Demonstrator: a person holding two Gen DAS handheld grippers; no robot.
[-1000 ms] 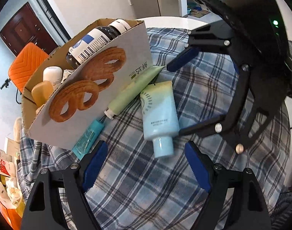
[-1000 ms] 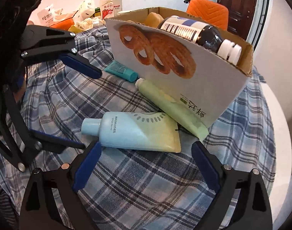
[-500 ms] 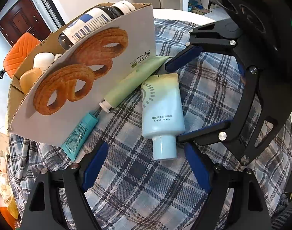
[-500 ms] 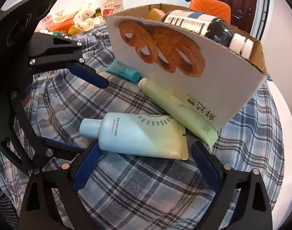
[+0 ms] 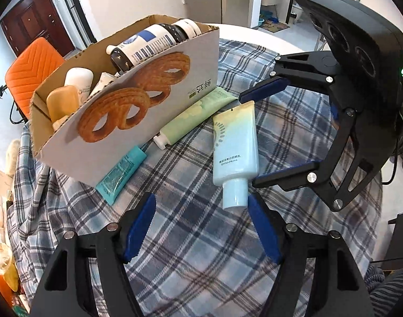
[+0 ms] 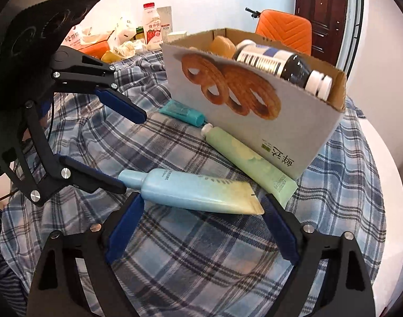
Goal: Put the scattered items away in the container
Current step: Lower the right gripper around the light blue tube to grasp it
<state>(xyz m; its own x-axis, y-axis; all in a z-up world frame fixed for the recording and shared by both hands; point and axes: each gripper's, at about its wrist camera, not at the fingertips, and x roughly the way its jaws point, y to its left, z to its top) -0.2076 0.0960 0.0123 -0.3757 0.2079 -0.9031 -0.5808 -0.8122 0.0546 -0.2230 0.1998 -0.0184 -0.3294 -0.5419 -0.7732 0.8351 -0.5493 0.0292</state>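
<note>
A pale blue tube lies on the plaid cloth in front of the cardboard box printed with pretzels. My right gripper straddles the tube lengthwise, its jaws closing, and I see no pad pressing on it. My left gripper is closing too, with the tube's cap just inside its right fingertip. A green tube and a teal tube lie against the box's front wall. A dark bottle rests on the box's top.
The box also holds an orange soap bar and a white bottle. An orange chair stands behind it. A milk bottle and bags crowd the table's far side. The round white table edge shows at the right.
Both grippers' jaws have narrowed a little. Both hands shifted slightly, and the blue tube now lies closer to the right gripper's fingertips. Nothing has been taken hold of.
</note>
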